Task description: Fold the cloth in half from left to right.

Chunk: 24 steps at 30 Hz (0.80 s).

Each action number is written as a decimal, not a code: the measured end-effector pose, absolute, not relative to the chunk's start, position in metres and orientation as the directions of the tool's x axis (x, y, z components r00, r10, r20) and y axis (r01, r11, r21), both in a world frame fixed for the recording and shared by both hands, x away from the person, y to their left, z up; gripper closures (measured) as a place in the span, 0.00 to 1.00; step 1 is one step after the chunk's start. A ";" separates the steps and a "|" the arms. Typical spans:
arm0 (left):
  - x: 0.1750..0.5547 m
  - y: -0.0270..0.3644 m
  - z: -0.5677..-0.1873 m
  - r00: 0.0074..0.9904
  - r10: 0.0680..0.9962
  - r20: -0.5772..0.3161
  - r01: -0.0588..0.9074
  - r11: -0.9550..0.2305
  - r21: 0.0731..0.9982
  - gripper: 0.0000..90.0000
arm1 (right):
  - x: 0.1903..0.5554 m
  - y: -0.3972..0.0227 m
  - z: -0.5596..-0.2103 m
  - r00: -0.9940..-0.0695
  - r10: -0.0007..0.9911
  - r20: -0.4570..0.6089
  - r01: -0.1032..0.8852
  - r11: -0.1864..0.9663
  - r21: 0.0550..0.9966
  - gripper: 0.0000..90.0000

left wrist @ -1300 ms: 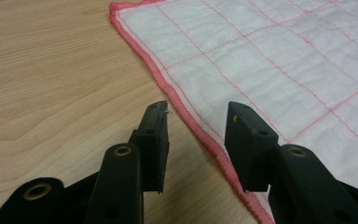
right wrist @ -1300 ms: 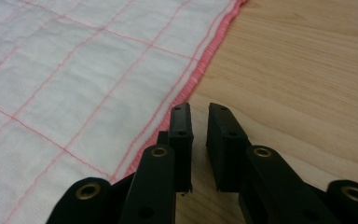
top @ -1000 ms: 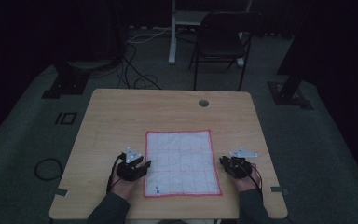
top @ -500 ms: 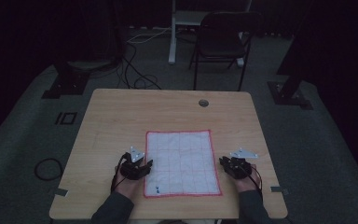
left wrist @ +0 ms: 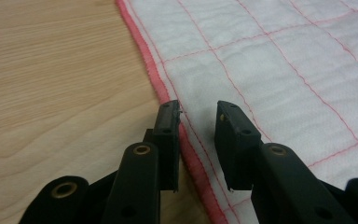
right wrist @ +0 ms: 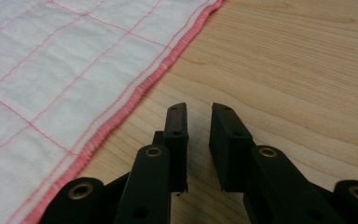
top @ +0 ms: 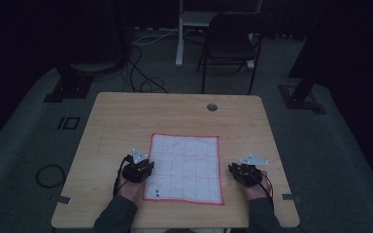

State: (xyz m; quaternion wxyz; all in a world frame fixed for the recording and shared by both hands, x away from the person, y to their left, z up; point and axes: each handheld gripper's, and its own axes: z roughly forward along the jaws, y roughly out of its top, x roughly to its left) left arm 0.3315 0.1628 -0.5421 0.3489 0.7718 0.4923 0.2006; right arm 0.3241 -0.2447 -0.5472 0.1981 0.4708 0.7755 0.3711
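Holding a black two-jaw gripper in each hand, you have them low at either side of the white square cloth with a red hem and thin red grid lines (top: 185, 167), which lies flat on the near half of the light wooden table (top: 126, 116). Your left gripper (left wrist: 198, 122) sits at the cloth's left edge, its jaws narrowly parted and straddling the red hem with nothing pinched between them. Your right gripper (right wrist: 199, 122) is over bare wood just beside the cloth's right hem, not touching it, jaws a small gap apart and empty. A dark folding chair (top: 230, 41) stands beyond the table.
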 end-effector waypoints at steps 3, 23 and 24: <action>0.333 0.167 -0.542 0.427 0.902 -0.062 0.627 -0.246 0.739 0.74 | 0.324 -0.245 -0.547 -0.478 0.877 0.044 0.583 0.280 0.762 0.86; 0.334 0.160 -0.542 0.455 0.887 -0.073 0.626 -0.261 0.735 0.94 | 0.323 -0.245 -0.548 -0.484 0.874 0.050 0.582 0.278 0.764 0.85; 0.334 0.160 -0.542 0.456 0.887 -0.071 0.627 -0.263 0.733 0.95 | 0.323 -0.245 -0.548 -0.483 0.874 0.054 0.583 0.276 0.764 0.85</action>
